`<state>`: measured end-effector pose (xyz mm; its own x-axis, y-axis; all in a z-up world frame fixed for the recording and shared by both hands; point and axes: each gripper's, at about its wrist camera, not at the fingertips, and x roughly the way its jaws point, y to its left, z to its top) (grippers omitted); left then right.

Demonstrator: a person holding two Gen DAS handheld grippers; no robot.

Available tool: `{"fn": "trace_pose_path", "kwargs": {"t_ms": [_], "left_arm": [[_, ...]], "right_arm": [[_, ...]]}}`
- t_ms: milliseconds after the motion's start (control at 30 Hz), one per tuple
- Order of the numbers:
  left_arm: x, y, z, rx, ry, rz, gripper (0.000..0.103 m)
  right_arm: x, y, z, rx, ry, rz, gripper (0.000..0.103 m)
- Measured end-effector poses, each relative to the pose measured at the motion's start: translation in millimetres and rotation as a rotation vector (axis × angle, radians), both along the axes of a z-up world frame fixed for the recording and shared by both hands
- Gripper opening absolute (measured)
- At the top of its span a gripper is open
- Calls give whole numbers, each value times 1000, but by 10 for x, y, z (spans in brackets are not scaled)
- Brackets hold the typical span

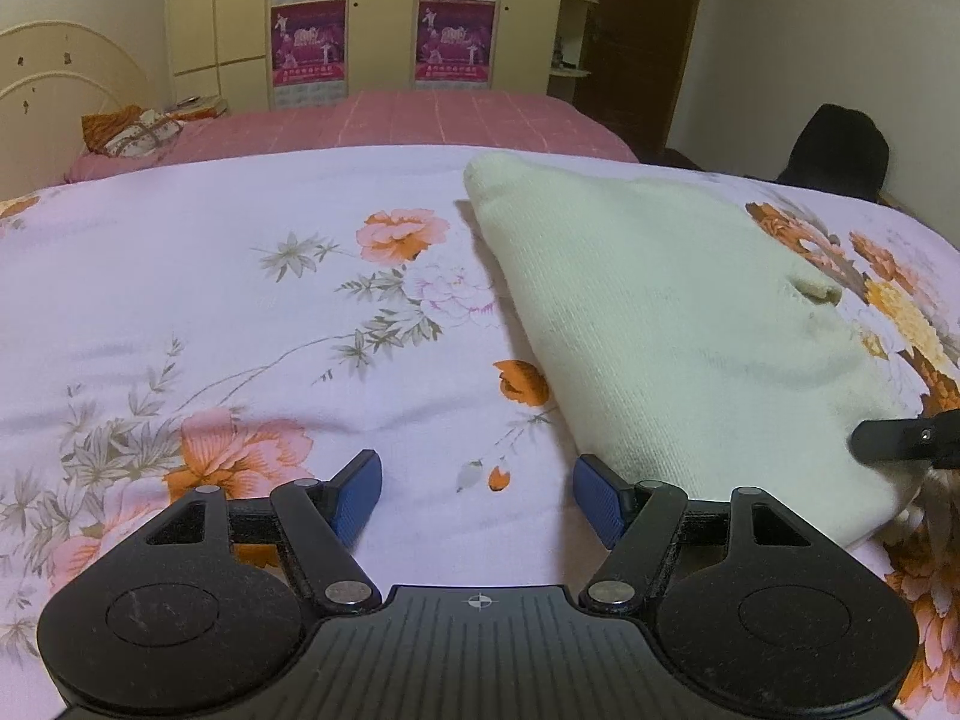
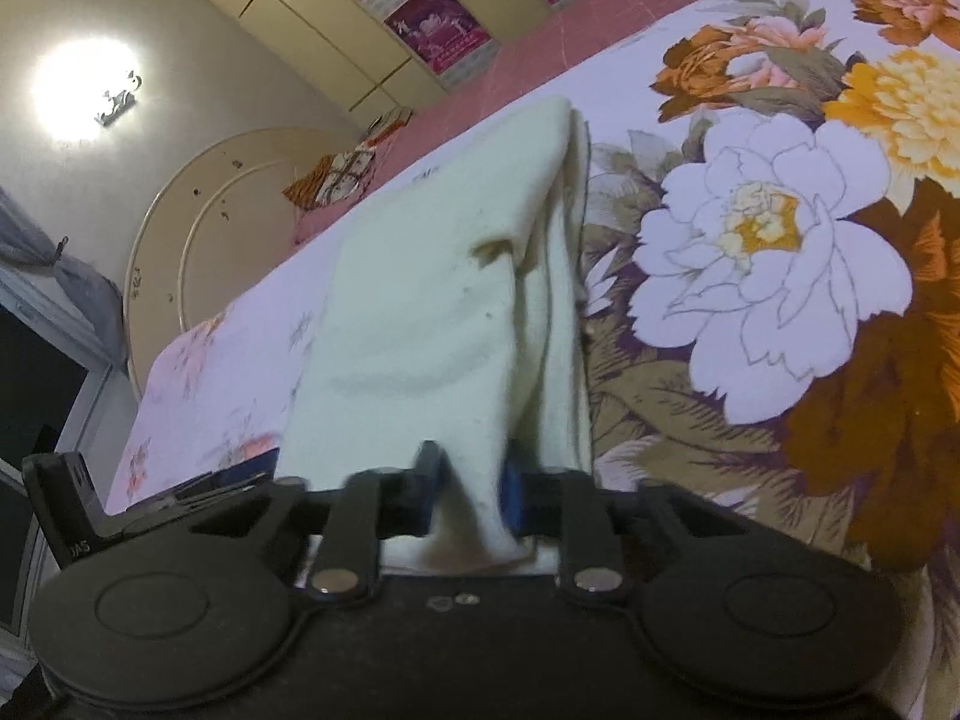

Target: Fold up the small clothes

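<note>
Blue pads on the right gripper (image 2: 471, 495) are pinched onto the near edge of the cream knit garment (image 2: 432, 312), so that claw is clenched on cloth, with a bunched fold running up from the jaws. Over to the garment's left, the left gripper (image 1: 477, 495) sits wide open with nothing between its pads, just beside the garment's left edge and hovering over the floral bedsheet (image 1: 240, 300). The garment itself lies flattish on the sheet, long and tapering away from the grippers. My worry: the right side looks like it's only got a thin bite of one layer, so if it lifts quick the knit could slip out or the layers could peel apart and wreck the fold. Only one corner being held also means the cloth may twist instead of folding square. Room-wise it's fine, loads of bare sheet left of the garment, but on its right the sheet's edge looks fairly near, and beyond the garment's far end there's the pink bed (image 1: 420, 120).
</note>
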<state>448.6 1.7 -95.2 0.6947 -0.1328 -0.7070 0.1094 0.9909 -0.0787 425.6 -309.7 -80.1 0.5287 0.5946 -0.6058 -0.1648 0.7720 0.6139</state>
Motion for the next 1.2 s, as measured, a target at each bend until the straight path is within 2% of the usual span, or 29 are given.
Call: {"fn": "trace_pose_path", "kwargs": {"t_ms": [133, 267, 367, 400, 467, 500, 533, 600, 667, 700, 767, 867, 967, 1033, 1067, 1100, 1167, 1200], "left_arm": [[-49, 22, 90, -51, -8, 6, 69], [-106, -45, 46, -27, 6, -17, 69], [-131, -117, -2, 47, -5, -44, 69], [-131, -128, 8, 59, -4, -49, 69], [-113, -93, 66, 62, 2, -59, 69], [-103, -39, 113, 59, -16, -47, 69], [-90, 46, 169, 38, -43, -26, 69], [-17, 186, 249, -18, -71, 5, 69], [130, 238, 292, -34, -77, 22, 69], [200, 228, 295, -28, -80, 20, 69], [352, 182, 267, -24, -72, 14, 69], [507, 105, 162, -45, -42, 3, 69], [578, 86, 87, -93, -13, 10, 70], [599, 49, 102, -74, -10, 12, 74], [580, 34, 139, -43, -22, 12, 74], [551, 54, 191, -33, -41, 8, 74], [469, 75, 283, -78, -94, -4, 74], [465, 79, 295, -95, -97, -9, 74]], "right_arm": [[-72, -1, 147, -23, -52, 0, 9], [-146, -104, 312, -34, -96, -16, 9], [-96, -167, 145, -63, -40, -26, 9], [-70, -151, 43, -83, -15, -21, 8], [-70, -157, -4, -74, -20, -24, 8], [-74, -157, 30, -75, -27, -29, 10], [-87, -146, 88, -83, -47, -31, 19], [-124, -168, 221, -107, -95, -57, 29], [-101, -185, 400, -144, -175, -79, 29], [-40, -167, 469, -162, -203, -88, 25], [125, -70, 554, -191, -234, -90, 24], [356, 215, 613, -254, -295, -35, 23], [490, 547, 492, -408, -329, 61, 18], [573, 638, 297, -581, -289, 89, 6], [591, 574, 272, -580, -295, 62, 6], [618, 519, 276, -548, -263, 39, 6], [629, 479, 354, -547, -253, 27, 8], [585, 450, 415, -537, -277, 17, 22]]}}
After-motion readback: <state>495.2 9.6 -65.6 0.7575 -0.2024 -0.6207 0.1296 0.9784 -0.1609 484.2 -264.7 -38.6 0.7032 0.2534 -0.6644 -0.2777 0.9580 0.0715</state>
